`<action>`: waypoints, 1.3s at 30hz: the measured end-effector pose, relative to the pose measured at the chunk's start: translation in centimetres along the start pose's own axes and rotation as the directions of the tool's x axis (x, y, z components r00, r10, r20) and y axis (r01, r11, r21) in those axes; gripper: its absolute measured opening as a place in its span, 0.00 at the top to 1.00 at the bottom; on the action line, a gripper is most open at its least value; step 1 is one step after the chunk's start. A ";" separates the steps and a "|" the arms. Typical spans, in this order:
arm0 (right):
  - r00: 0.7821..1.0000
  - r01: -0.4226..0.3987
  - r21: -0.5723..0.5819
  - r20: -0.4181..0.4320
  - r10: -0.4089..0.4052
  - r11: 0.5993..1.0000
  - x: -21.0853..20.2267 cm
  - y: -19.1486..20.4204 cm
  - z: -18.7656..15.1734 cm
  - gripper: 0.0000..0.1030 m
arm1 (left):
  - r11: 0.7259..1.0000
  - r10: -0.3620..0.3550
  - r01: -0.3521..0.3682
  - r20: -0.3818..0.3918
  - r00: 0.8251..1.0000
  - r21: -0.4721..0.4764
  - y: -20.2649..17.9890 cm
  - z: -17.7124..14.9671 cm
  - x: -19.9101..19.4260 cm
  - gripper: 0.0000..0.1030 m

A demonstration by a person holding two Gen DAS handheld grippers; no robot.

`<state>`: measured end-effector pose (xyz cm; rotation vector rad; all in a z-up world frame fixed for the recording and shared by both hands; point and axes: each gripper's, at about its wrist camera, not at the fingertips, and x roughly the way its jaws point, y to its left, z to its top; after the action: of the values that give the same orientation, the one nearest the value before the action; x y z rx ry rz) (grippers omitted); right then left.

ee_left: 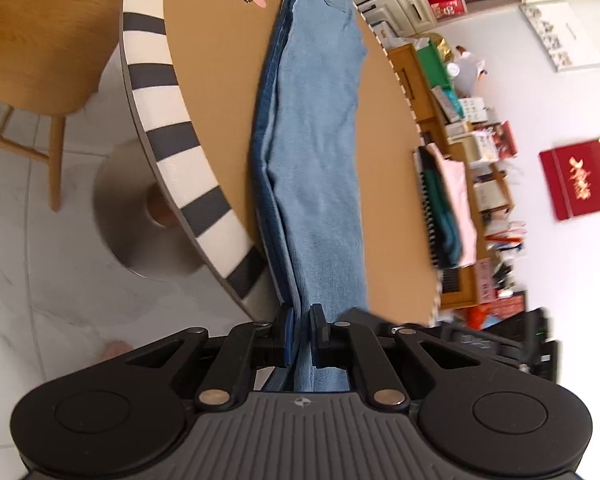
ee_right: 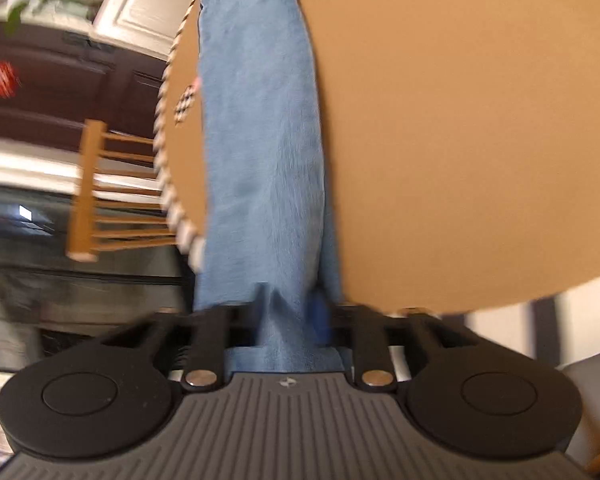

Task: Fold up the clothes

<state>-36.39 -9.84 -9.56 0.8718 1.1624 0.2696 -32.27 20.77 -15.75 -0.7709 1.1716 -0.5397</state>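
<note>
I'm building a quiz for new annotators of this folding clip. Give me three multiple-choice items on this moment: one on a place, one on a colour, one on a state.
1. Where do the jeans lie?
A. on a chair
B. stretched along the round table
C. on the floor

2. What colours are the stripes on the table's edge band?
A. red and yellow
B. green and white
C. dark and white

3. How stand the jaws of the left gripper?
A. shut on the jeans' near end
B. wide open above the table
C. shut on a checkered card

Answers: 1 B, the denim runs lengthwise over the tan top. 2 C, dark and white bars alternate. 3 A, both pads pinch the denim.
</note>
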 end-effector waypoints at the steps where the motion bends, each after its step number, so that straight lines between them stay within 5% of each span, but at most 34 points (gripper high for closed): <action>1: 1.000 0.014 -0.004 0.024 -0.013 1.000 -0.6 0.1 0.0 0.41 | 1.000 0.002 -0.002 0.002 1.000 0.007 0.0 -0.1 0.1 0.93; 2: 0.998 0.044 -0.020 0.048 -0.043 0.999 -1.2 0.3 0.3 0.21 | 1.000 0.003 -0.003 0.000 1.000 0.009 0.0 0.0 0.2 0.93; 4: 0.992 0.108 -0.059 0.076 -0.104 0.992 -1.8 0.7 0.8 0.13 | 1.000 0.009 -0.009 -0.005 1.000 0.009 0.2 0.1 0.4 0.93; 8: 0.996 0.082 -0.053 0.023 -0.081 0.995 -1.3 0.3 2.0 0.00 | 1.000 0.018 -0.018 -0.017 1.000 -0.003 0.6 0.4 1.0 0.92; 16: 0.999 0.028 -0.121 0.029 -0.025 0.992 0.6 1.8 3.0 0.00 | 1.000 0.025 -0.025 -0.028 0.999 -0.004 0.7 1.0 1.7 0.90; 32: 0.982 -0.184 0.033 -0.039 0.185 0.982 1.1 -1.5 3.8 0.13 | 0.999 0.042 -0.042 -0.016 0.999 -0.005 -0.2 3.3 2.0 0.85; 34: 0.985 -0.170 -0.014 -0.045 0.169 0.985 1.5 -0.8 4.1 0.20 | 0.998 0.060 -0.060 -0.017 0.998 0.001 -0.2 3.4 2.8 0.86; 37: 0.996 -0.055 -0.006 -0.074 0.054 0.998 2.8 -0.9 4.0 0.94 | 0.999 0.029 -0.030 -0.011 1.000 -0.046 0.1 3.4 3.4 0.85; 39: 0.983 -0.150 0.158 -0.081 0.165 0.976 3.3 -3.4 3.9 0.95 | 0.999 0.029 -0.030 -0.011 1.000 -0.042 0.1 3.4 3.5 0.85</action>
<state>-32.37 -11.85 -13.75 1.0978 1.2137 0.3583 -27.89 19.09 -17.30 -0.7866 1.2057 -0.4964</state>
